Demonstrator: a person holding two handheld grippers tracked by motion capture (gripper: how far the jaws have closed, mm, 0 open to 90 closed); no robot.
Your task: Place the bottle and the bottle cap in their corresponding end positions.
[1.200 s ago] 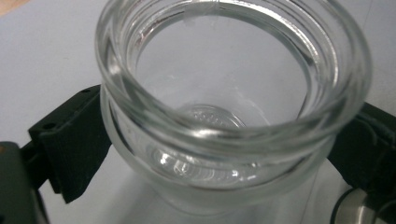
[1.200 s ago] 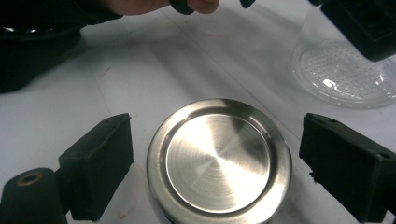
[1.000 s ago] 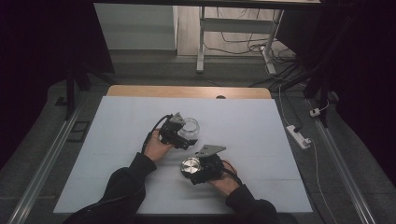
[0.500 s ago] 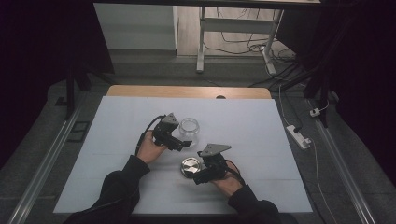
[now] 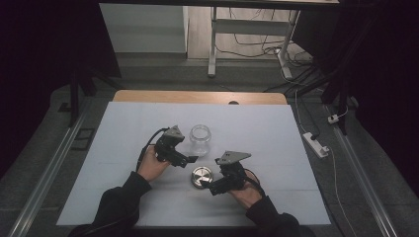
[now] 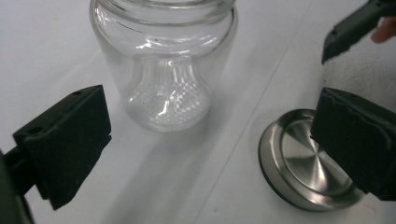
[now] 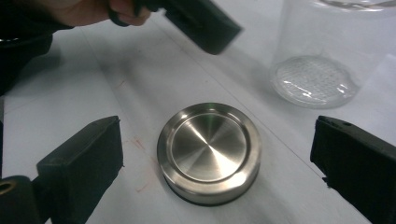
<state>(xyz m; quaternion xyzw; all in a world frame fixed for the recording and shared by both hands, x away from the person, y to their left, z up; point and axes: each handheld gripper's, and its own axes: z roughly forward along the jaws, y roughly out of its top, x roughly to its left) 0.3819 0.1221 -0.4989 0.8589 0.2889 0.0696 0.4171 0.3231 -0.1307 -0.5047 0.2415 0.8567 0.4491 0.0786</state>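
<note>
A clear glass jar (image 5: 200,139) stands upright without a lid at the table's middle. A round steel lid (image 5: 201,177) lies flat on the table, nearer the person than the jar. My left gripper (image 5: 186,157) sits just left of the jar, open, and its jaws have just been opening. In the left gripper view the jar (image 6: 163,70) stands beyond the gripper (image 6: 215,140), with nothing between the jaws. My right gripper (image 5: 208,184) has also just been opening. In its view the lid (image 7: 208,151) lies between the jaws, and the pads (image 7: 79,168) stand clear of it.
The white table top (image 5: 276,133) has free room all around the two hands. A wooden strip (image 5: 197,97) runs along its far edge. A power strip (image 5: 315,144) and cables lie on the floor to the right. The jar (image 7: 322,60) stands close behind the lid.
My left gripper has drawn back to the left, off the jar, and opened wider. My right gripper has opened around the lid without shifting.
</note>
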